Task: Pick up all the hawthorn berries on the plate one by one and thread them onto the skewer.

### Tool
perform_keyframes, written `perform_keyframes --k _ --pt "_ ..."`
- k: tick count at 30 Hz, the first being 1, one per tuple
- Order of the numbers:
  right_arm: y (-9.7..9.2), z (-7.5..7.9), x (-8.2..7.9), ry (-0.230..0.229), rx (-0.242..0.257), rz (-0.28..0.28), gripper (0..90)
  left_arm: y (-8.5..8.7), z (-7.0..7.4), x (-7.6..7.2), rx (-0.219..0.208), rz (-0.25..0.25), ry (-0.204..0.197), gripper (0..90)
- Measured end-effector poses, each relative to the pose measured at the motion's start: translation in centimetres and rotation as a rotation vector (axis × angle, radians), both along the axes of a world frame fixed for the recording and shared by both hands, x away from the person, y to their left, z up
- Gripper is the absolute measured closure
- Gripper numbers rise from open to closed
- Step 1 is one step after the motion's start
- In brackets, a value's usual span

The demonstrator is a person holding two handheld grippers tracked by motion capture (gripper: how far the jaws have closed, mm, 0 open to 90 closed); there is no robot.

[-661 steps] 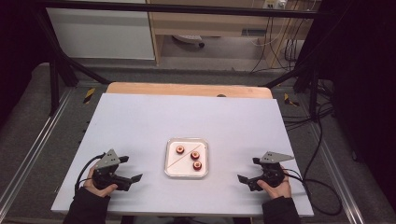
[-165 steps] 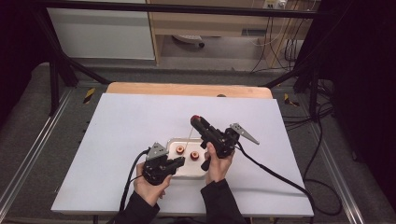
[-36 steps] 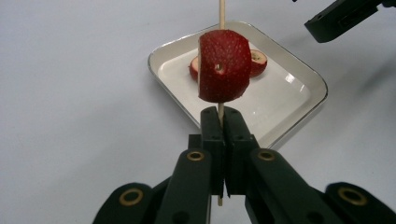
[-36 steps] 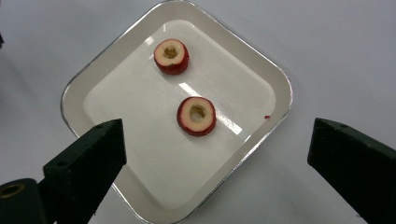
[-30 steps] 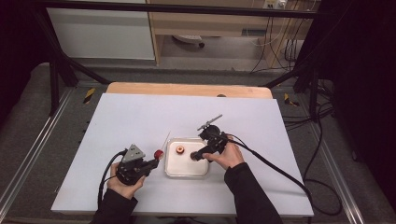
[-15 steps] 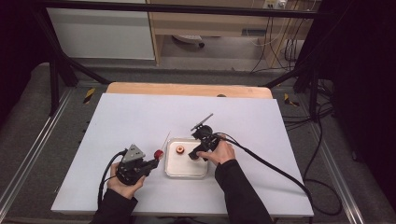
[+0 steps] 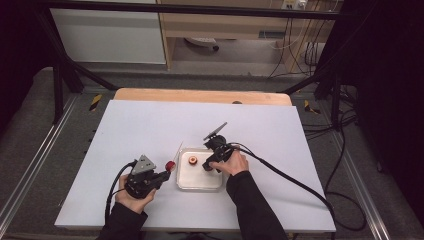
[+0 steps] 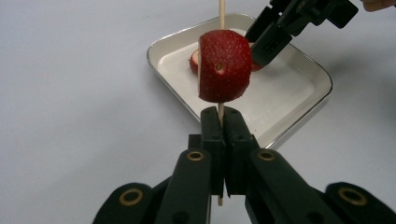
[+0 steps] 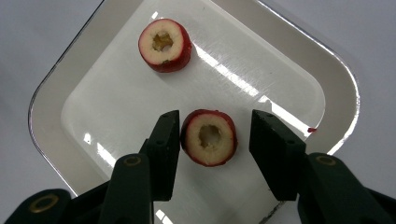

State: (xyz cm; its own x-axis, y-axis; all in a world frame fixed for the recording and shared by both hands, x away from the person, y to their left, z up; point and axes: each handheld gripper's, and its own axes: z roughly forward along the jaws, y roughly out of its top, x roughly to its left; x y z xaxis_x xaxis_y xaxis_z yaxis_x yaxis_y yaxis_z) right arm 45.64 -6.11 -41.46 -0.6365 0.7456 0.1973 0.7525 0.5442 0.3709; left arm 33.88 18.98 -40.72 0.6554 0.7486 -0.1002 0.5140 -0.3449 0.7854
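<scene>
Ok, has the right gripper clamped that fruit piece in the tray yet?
Not yet: the right gripper has been closing around the fruit piece, but a gap remains beside one pad.

Deep red, seed-dotted strawberry piece on pale wooden skewer; red-skinned slices with cream, hollow centres; white tray, silvery rim; pale grey-white table; black jaws.

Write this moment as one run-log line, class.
left claw: shut on skewer, strawberry piece threaded | right claw: closing around hollow fruit slice in tray, one pad not touching | second slice: loose
</scene>
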Motion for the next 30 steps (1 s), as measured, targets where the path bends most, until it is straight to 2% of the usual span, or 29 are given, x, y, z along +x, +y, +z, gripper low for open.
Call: perform_keyframes --k 5,8,17,23,30 --pt "0.0 -0.2 0.1 0.025 0.000 -0.003 55.7 0.0 0.0 0.0 0.000 0.000 0.000 88.6" --pt "0.0 -0.2 0.2 0.034 0.006 -0.017 59.7 0.0 0.0 0.0 0.001 0.000 0.000 88.6" --pt "0.0 -0.2 0.3 0.056 0.015 -0.045 60.4 -0.1 0.0 0.0 0.005 -0.001 -0.002 88.6" --pt "-0.4 1.0 -0.1 0.031 0.093 -0.055 60.5 0.0 0.0 -0.1 0.003 0.002 -0.006 88.6" --pt "-1.3 3.2 -0.9 -0.043 0.207 -0.080 60.6 -0.1 0.1 -0.2 0.008 0.000 -0.014 88.6"
